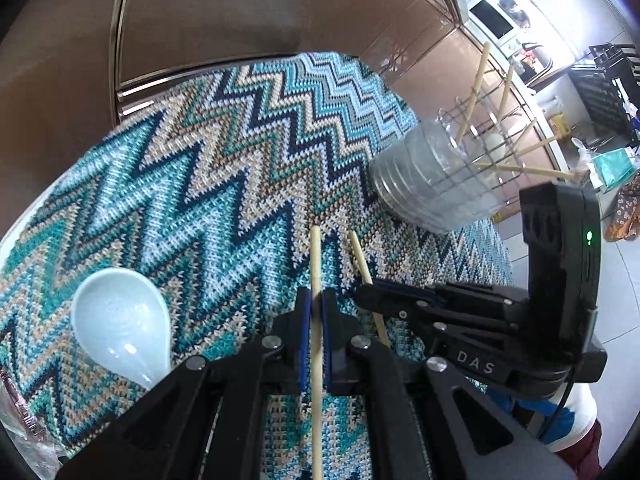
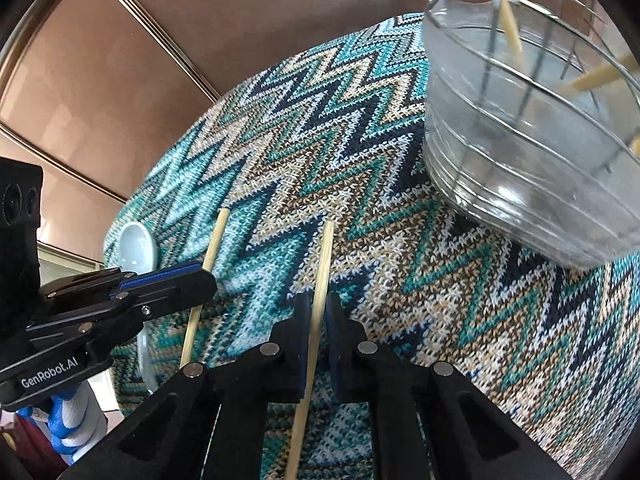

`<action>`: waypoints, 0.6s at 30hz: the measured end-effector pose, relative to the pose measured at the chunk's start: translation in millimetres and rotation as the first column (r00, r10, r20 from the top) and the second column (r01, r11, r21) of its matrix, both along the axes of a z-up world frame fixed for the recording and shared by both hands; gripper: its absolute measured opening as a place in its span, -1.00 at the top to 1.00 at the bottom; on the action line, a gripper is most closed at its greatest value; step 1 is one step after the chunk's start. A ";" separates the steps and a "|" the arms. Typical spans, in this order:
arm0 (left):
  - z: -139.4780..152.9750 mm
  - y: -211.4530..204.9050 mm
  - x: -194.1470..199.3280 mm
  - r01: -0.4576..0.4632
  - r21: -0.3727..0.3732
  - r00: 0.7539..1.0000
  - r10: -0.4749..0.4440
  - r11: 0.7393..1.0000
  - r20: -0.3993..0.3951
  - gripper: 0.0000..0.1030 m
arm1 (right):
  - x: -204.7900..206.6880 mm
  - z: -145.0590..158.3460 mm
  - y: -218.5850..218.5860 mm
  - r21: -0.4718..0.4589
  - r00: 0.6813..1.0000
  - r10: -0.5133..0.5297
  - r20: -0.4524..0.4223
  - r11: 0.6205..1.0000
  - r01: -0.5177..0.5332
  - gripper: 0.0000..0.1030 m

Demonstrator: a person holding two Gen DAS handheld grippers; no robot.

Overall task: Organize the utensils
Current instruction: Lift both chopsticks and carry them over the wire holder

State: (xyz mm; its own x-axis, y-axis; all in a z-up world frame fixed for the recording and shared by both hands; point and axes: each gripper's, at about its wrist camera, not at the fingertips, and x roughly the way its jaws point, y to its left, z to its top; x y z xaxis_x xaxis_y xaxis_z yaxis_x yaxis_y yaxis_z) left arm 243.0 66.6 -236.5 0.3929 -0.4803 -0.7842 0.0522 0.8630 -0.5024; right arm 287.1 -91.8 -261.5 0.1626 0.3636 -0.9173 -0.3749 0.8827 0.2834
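Two bamboo chopsticks lie low over a zigzag knit cloth [image 1: 200, 160]. My left gripper [image 1: 316, 296] is shut on one chopstick [image 1: 315, 252], which runs straight ahead between its pads. Just right of it, my right gripper [image 1: 360, 294] is shut on the second chopstick [image 1: 357, 252]. In the right wrist view that gripper [image 2: 318, 300] clamps its chopstick [image 2: 326, 256], and the left gripper [image 2: 208, 276] holds the other chopstick [image 2: 218, 232] beside it. A pale ceramic spoon [image 1: 120, 324] rests on the cloth at the left. A clear utensil holder [image 1: 432, 176] with a wire grid holds several chopsticks [image 1: 476, 88].
The holder [image 2: 520, 140] stands on the cloth's far right edge. Brown panelled walls with metal trim [image 1: 116, 60] close the back. A kitchen counter with a microwave [image 1: 492, 20] lies beyond. A gloved hand [image 2: 68, 412] carries the left gripper.
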 end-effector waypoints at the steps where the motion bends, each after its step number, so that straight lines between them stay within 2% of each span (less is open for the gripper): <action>1: 2.2 1.3 -2.0 -0.004 -0.001 1.000 0.004 1.000 0.006 0.91 | -2.7 2.4 -1.4 0.017 1.000 -0.004 0.005 1.000 0.004 0.86; 9: 25.3 7.5 -17.4 -0.033 -0.017 0.997 0.034 0.999 0.068 0.91 | -37.5 42.5 -19.4 0.105 0.994 -0.051 0.095 0.994 0.041 0.87; 18: 56.5 -0.7 -42.4 -0.034 -0.018 0.989 0.036 0.999 0.145 0.91 | -89.1 90.5 -46.1 0.175 0.967 -0.101 0.235 0.983 0.060 0.87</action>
State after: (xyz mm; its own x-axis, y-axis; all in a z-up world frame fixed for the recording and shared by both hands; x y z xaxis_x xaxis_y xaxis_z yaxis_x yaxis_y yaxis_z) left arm 200.6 66.0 -180.1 0.5193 -0.4757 -0.7100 0.0955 0.8579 -0.5049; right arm 198.0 -137.9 -171.0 0.4071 0.4828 -0.7753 -0.3800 0.8615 0.3369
